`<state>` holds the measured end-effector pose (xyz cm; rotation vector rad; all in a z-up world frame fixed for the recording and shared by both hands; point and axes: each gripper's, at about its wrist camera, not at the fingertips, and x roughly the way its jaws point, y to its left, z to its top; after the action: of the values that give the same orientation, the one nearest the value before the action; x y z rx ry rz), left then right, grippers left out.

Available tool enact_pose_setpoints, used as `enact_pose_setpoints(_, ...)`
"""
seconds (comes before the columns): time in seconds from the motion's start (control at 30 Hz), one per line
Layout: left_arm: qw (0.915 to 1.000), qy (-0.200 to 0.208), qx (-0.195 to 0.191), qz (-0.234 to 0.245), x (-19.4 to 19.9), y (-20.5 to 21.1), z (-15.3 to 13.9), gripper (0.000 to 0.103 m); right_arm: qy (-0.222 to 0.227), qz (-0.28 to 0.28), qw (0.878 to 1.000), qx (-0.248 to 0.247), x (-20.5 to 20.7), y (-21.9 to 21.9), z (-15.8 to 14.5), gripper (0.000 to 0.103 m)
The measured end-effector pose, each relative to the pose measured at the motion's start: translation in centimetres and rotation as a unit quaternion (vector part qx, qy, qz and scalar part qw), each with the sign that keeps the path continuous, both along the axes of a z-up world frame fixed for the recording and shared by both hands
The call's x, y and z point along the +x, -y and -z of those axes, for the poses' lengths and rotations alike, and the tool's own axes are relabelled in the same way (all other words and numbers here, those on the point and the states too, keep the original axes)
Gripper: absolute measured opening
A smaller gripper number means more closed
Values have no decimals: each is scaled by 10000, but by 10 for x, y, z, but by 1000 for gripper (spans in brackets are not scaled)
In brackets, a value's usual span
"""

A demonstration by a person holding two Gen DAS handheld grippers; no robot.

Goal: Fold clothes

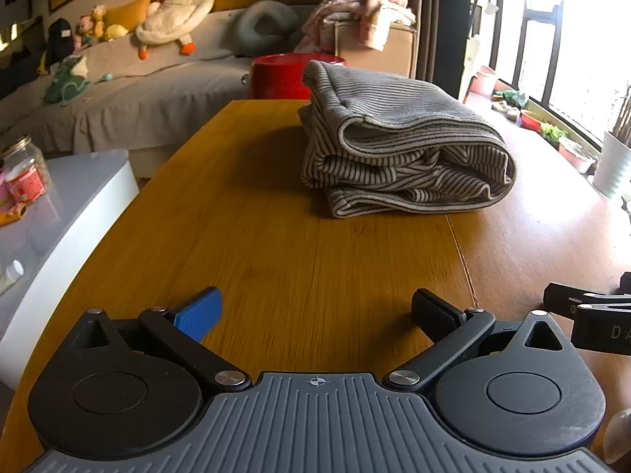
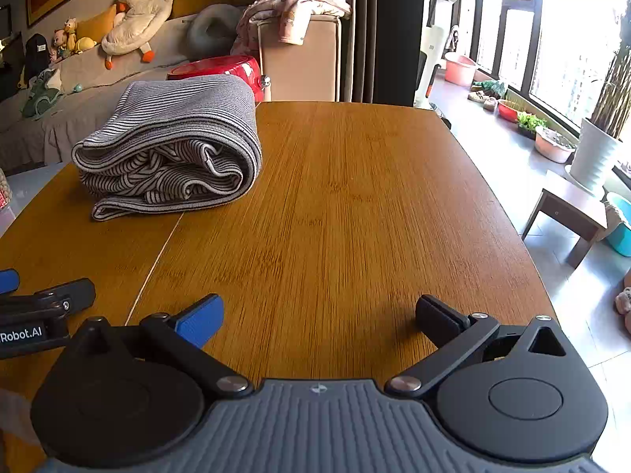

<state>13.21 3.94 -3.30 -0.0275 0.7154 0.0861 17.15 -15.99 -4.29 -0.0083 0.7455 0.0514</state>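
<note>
Resting on the wooden table (image 1: 276, 236) is a striped grey garment (image 1: 402, 146), folded into a thick bundle at the table's far end. My left claw (image 1: 315, 311) hangs over bare wood well short of the garment, spread wide and holding nothing. My right claw (image 2: 319, 313) hangs likewise, wide and empty, with the garment off to its far left. Behind the garment stands a red stool (image 1: 280, 75).
</note>
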Motion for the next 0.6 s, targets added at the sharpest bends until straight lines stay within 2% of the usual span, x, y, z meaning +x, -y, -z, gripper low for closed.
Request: enact_pose_setpoints(0.6,10000,-1,3,-87,2,2,0,103,-3,-80,10000,6,13,-3,0,103)
